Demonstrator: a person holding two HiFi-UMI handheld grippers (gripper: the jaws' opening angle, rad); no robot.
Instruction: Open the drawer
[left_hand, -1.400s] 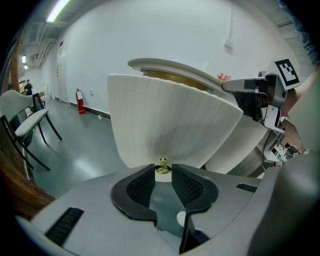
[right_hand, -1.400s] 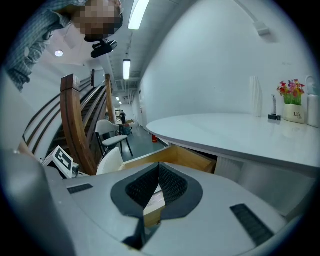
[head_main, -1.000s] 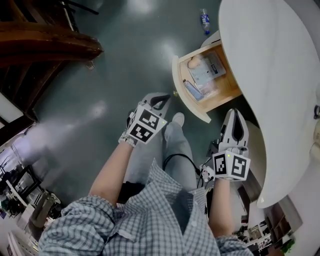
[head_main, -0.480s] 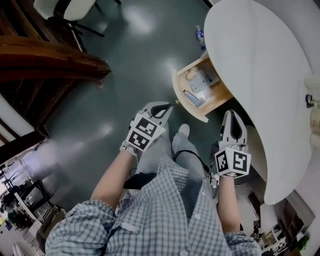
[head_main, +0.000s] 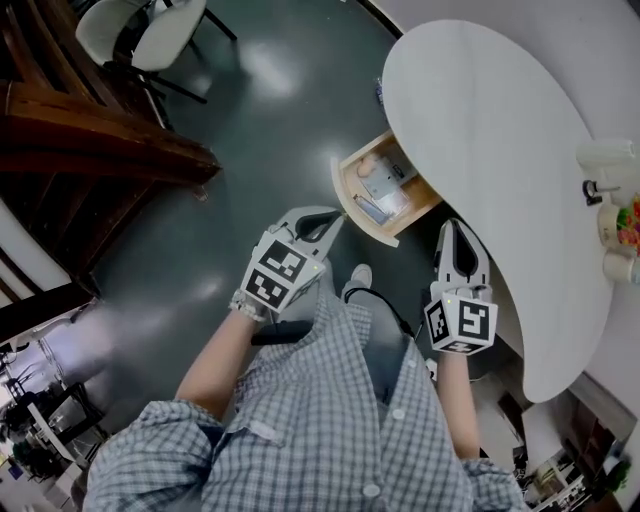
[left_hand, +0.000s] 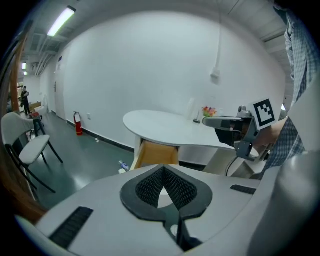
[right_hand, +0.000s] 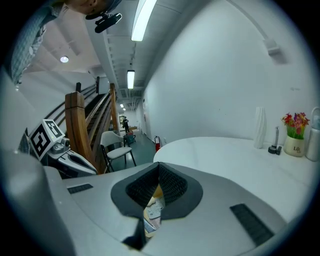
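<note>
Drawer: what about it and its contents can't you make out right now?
- Head view: the drawer contents are too small to name, and its back end is hidden under the table.
- Left gripper view: only the drawer's outer side shows; the left gripper body covers its lower part.
- Right gripper view: the right gripper body hides all but a sliver of the contents.

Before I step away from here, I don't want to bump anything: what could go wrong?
The open drawer juts from under the white table, near your shoe: a step forward could knock it. A water bottle lies on the floor beside it, and a black cable loops by your legs: both could trip you.
</note>
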